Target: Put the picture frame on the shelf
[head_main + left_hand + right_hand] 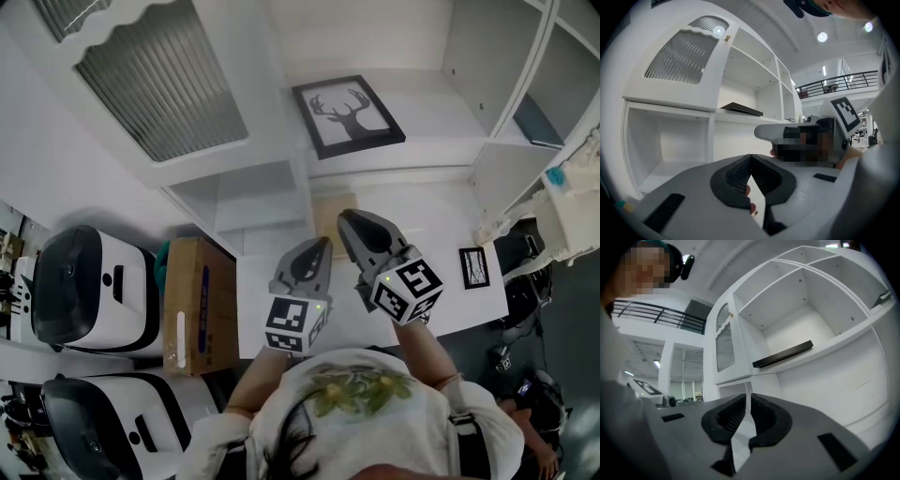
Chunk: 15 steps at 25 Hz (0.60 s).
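The picture frame (pixel 347 114), black with a white deer print, lies flat on a middle shelf of the white shelf unit (pixel 394 157). It appears as a dark slab (pixel 742 109) in the left gripper view and again as a dark slab (pixel 783 355) in the right gripper view. Both grippers hover side by side over the white table, below the frame and apart from it. My left gripper (pixel 319 247) (pixel 750 158) is shut with nothing in it. My right gripper (pixel 349 221) (pixel 747 398) is shut too, only a thin slit between its pads, and holds nothing.
A small black-and-white card (pixel 474 267) lies on the table (pixel 441 309) at the right. A cabinet door with ribbed glass (pixel 164 80) closes the shelf unit's upper left. A cardboard box (pixel 197 305) and two white machines (pixel 89 286) stand at the left.
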### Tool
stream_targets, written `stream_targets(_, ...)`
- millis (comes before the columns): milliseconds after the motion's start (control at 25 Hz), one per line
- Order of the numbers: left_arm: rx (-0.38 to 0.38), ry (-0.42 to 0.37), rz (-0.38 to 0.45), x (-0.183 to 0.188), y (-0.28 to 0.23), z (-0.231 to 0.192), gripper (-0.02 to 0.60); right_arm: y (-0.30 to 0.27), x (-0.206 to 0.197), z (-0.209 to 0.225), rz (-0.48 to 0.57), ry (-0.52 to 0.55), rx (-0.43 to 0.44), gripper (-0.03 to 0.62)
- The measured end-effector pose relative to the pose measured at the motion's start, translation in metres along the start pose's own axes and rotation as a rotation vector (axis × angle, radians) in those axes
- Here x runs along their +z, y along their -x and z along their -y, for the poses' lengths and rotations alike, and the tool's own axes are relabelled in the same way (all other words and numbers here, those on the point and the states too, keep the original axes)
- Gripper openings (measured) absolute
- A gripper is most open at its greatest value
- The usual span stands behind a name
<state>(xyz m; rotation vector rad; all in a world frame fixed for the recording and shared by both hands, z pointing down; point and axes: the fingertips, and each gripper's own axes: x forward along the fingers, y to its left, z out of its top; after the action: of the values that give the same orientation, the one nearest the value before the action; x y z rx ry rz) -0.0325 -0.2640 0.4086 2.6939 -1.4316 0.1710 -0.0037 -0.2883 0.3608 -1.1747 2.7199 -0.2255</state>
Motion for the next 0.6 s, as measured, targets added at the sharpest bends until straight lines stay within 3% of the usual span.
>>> stream_targets(240, 0.005, 0.008, 0.018, 0.003, 0.009, 0.0, 0.028, 0.006, -0.02, -0.018, -0.061, 0.152, -0.018, 0.048)
stream_targets(600, 0.003, 0.02, 0.014, -0.001, 0.02, 0.004, 0.028, 0.017, -0.034, -0.033, -0.077, 0.174, -0.018, 0.031)
